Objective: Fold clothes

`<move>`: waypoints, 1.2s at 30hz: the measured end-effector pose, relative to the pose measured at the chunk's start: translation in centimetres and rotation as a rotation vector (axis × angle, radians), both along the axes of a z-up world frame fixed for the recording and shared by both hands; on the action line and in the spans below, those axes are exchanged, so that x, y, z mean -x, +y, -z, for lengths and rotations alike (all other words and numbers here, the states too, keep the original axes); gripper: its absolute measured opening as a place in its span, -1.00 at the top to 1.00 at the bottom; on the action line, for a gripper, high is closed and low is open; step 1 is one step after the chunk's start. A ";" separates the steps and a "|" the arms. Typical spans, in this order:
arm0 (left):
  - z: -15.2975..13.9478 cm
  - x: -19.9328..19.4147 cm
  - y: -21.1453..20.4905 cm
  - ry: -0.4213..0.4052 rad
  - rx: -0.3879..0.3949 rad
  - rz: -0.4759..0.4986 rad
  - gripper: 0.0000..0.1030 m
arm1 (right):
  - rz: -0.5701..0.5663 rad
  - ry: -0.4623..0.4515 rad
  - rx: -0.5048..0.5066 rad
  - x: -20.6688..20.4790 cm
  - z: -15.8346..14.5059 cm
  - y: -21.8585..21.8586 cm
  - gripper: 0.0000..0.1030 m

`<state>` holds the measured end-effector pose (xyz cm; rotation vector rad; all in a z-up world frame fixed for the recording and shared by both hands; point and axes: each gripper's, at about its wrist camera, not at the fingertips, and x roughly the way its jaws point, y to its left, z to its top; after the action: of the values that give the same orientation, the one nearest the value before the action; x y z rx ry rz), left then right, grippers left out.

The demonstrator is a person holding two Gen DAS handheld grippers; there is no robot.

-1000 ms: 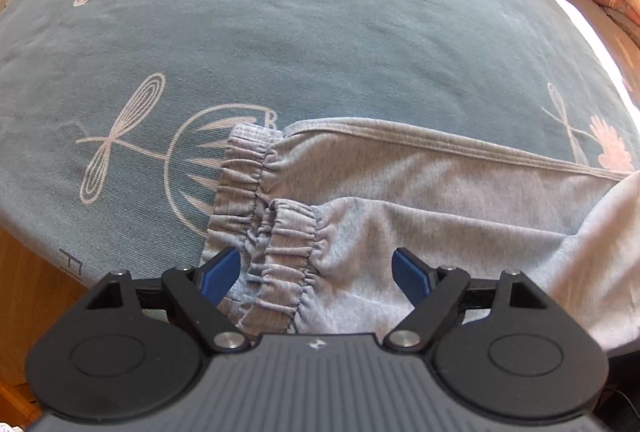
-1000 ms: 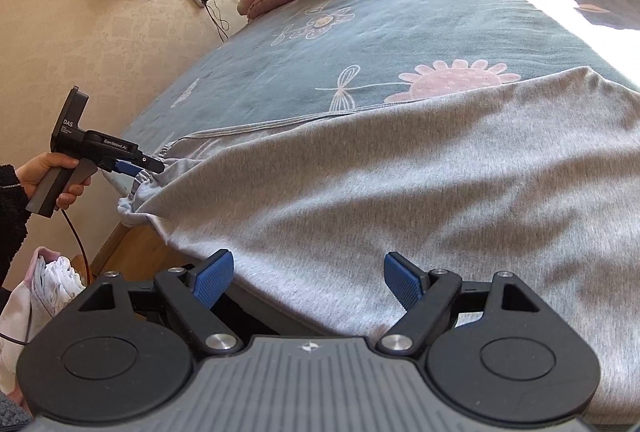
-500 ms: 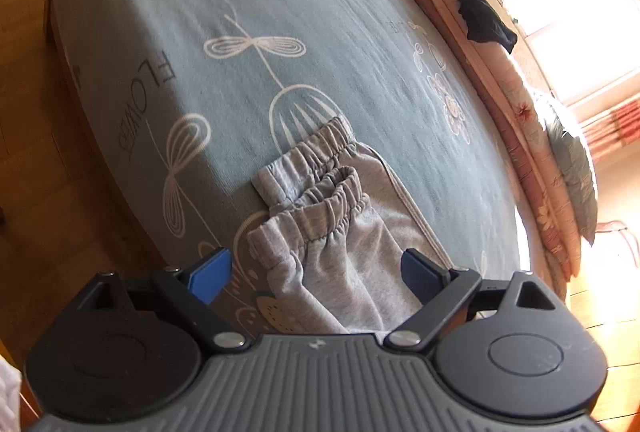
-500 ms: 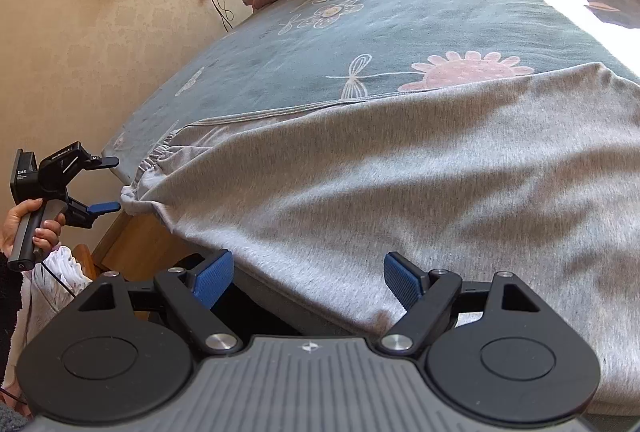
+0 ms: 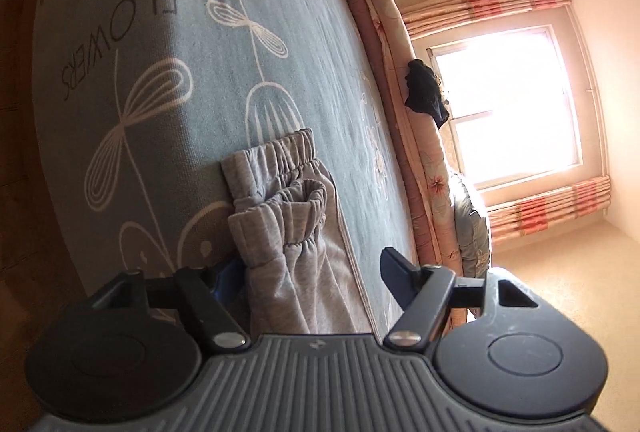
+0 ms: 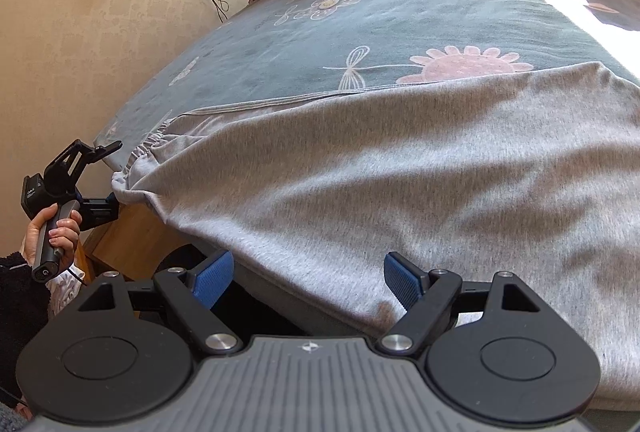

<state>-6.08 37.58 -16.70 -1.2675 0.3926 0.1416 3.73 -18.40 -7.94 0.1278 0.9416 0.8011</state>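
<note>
1. Bedroom, left wrist view: bed (image 5: 224, 43) fills the upper left; grey trousers (image 5: 288, 232) lie at lower centre, cuffs (image 5: 280, 171) over the edge.
2. Left gripper (image 5: 308, 272) has just been closing on the trousers, jaws about half open, no grip yet. Risk: it pinches one layer only.
3. Since the earlier frame this view has rolled sideways.
4. Right wrist view: right gripper (image 6: 308, 276) gapes wide at bottom centre, empty; unchanged.

Grey trousers (image 6: 400, 171); teal bedspread (image 6: 380, 27), white-pink flower pattern; blue fingers (image 6: 212, 278).
</note>
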 end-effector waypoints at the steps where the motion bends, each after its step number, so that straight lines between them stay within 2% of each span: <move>1: -0.2 -0.2 -0.1 0.018 -0.024 0.005 0.15 | 0.000 0.000 0.001 0.0 0.0 0.0 -0.67; 5: -2.1 -1.1 -0.5 0.113 -0.136 0.023 0.52 | 0.001 0.000 0.007 0.0 0.1 0.1 -0.67; 8: -4.5 -1.5 -1.0 0.154 -0.233 0.037 0.59 | 0.002 0.000 0.010 0.0 0.1 0.1 -0.67; 15: -11.3 -3.3 -1.6 0.027 -0.353 0.089 0.62 | 0.001 0.008 0.012 0.0 0.2 0.4 -0.67; 17: -12.7 -4.1 -1.9 0.019 -0.393 0.107 0.62 | 0.001 0.002 0.014 0.2 0.0 0.4 -0.67; 18: -13.3 -4.7 -1.9 0.032 -0.417 0.109 0.62 | 0.002 -0.005 0.016 0.2 -0.1 0.3 -0.67; 20: -14.4 -5.6 -1.8 0.108 -0.480 0.081 0.62 | 0.007 -0.019 0.021 0.4 -0.3 0.1 -0.67; 22: -15.1 -6.1 -1.9 0.212 -0.577 0.054 0.62 | 0.015 -0.029 0.026 0.5 -0.5 -0.1 -0.67; 24: -15.4 -6.5 -2.7 0.247 -0.665 0.081 0.61 | 0.015 -0.030 0.028 0.4 -0.4 -0.2 -0.67; 25: -15.3 -6.7 -3.2 0.251 -0.676 0.117 0.55 | 0.012 -0.033 0.029 0.4 -0.4 -0.1 -0.67; 28: -14.5 -7.4 -5.1 0.251 -0.685 0.241 0.06 | -0.016 -0.081 0.009 0.2 -1.1 0.3 -0.67; 29: -14.1 -7.8 -6.0 0.252 -0.696 0.284 -0.04 | -0.039 -0.112 -0.006 0.1 -1.6 0.6 -0.67; 31: -13.3 -8.3 -7.9 0.257 -0.722 0.346 -0.09 | -0.092 -0.200 -0.029 -0.3 -3.0 1.3 -0.67; 33: -12.6 -8.6 -9.8 0.262 -0.741 0.399 -0.18 | -0.164 -0.299 -0.005 -1.5 -4.8 2.7 -0.63; 36: -11.7 -8.7 -12.1 0.248 -0.770 0.462 -0.34 | -0.249 -0.371 0.036 -4.0 -6.9 5.5 -0.52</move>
<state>2.62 25.52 -4.97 -0.3820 0.7480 0.0444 7.70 -12.91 -1.07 -0.1690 0.6256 0.9965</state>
